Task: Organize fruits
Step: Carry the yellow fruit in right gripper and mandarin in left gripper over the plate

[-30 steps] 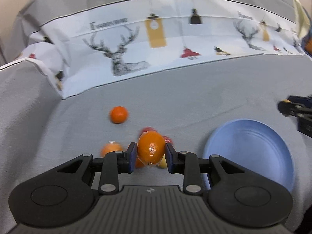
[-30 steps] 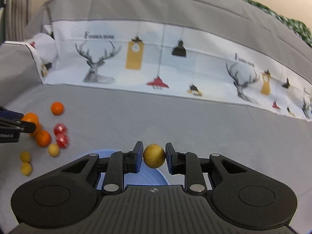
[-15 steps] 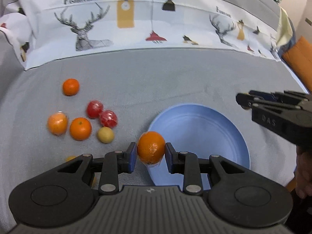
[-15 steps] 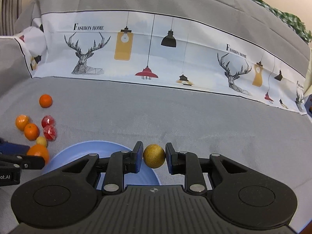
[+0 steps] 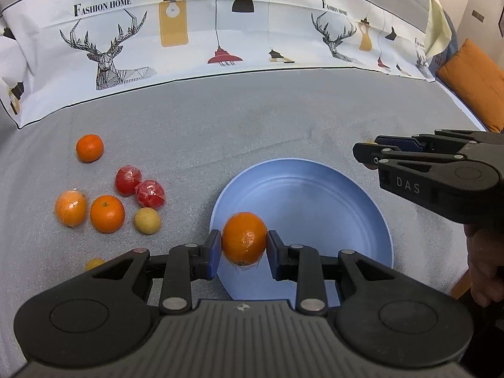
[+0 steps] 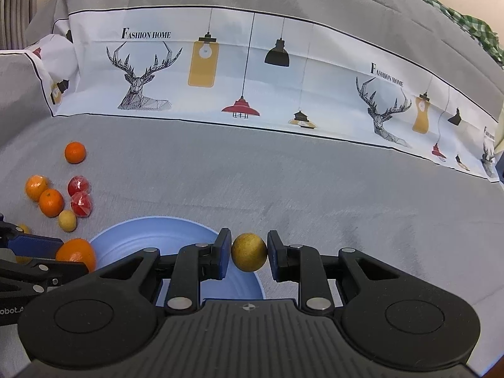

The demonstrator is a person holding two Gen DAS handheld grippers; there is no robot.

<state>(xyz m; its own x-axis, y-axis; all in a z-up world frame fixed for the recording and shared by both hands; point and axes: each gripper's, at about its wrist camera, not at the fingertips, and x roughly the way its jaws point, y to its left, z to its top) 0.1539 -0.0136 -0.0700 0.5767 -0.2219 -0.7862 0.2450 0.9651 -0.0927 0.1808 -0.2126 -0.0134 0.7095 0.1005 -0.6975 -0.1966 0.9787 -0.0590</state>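
Note:
My left gripper [image 5: 242,249] is shut on an orange [image 5: 244,238] held over the near left rim of the blue plate [image 5: 315,201]. In the right wrist view my right gripper [image 6: 249,253] is shut on a small brown-yellow round fruit [image 6: 249,252], just past the plate's [image 6: 141,242] right edge. The right gripper [image 5: 371,157] also shows side-on at the right of the left wrist view, and the left gripper with its orange [image 6: 77,252] at the lower left of the right wrist view. The plate has no fruit lying in it.
Loose fruit lies on the grey cloth left of the plate: three oranges [image 5: 107,213], two red wrapped fruits [image 5: 150,193], a pale yellow one [image 5: 147,220] and another yellow one [image 5: 94,264] near the gripper. A printed cushion cover [image 5: 220,31] rises behind; an orange pillow [image 5: 472,88] lies far right.
The left gripper carried its orange rightward from above the fruit pile to the plate's near left rim. The right gripper kept its fruit and stayed beside the plate.

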